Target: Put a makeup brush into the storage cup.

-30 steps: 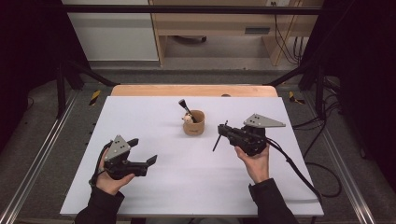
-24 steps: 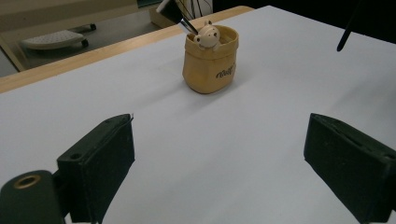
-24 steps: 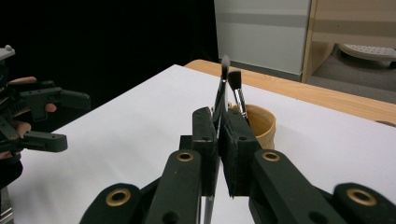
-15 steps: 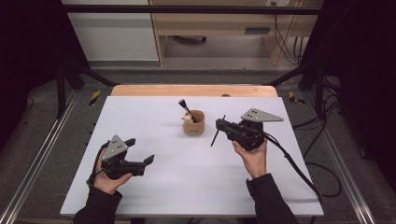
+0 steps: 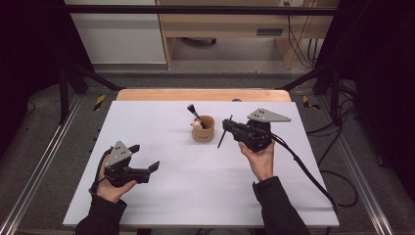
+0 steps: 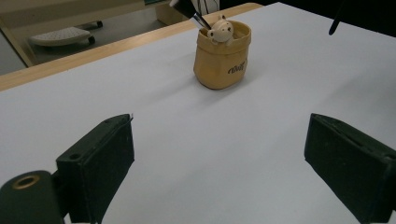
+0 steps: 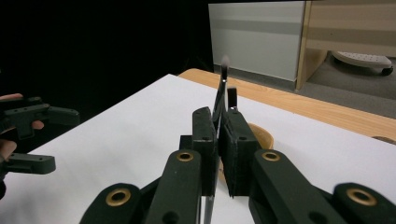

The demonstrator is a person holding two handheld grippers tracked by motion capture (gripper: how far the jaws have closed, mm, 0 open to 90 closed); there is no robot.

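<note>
Nearest the person, the left gripper (image 5: 147, 169) rests low over the near left part of the white table (image 5: 171, 196), its jaws spread wide with nothing between them, and bare tabletop lies all around it out to the near and left edges. Farther in and to the right, the right gripper (image 5: 226, 126) has its jaws pinched narrow on one thin dark stick-like tool (image 5: 221, 139), which hangs tilted just right of the cup. That single tan cup (image 6: 222, 58) stands past the middle of the table, well apart from every edge; dark writing on its side is too small to read. One small bear figure (image 6: 220, 31) peeks over its rim, and one dark-handled brush (image 5: 194, 114) leans out of it. Beyond runs the table's far wooden edge (image 5: 203, 95).
</note>
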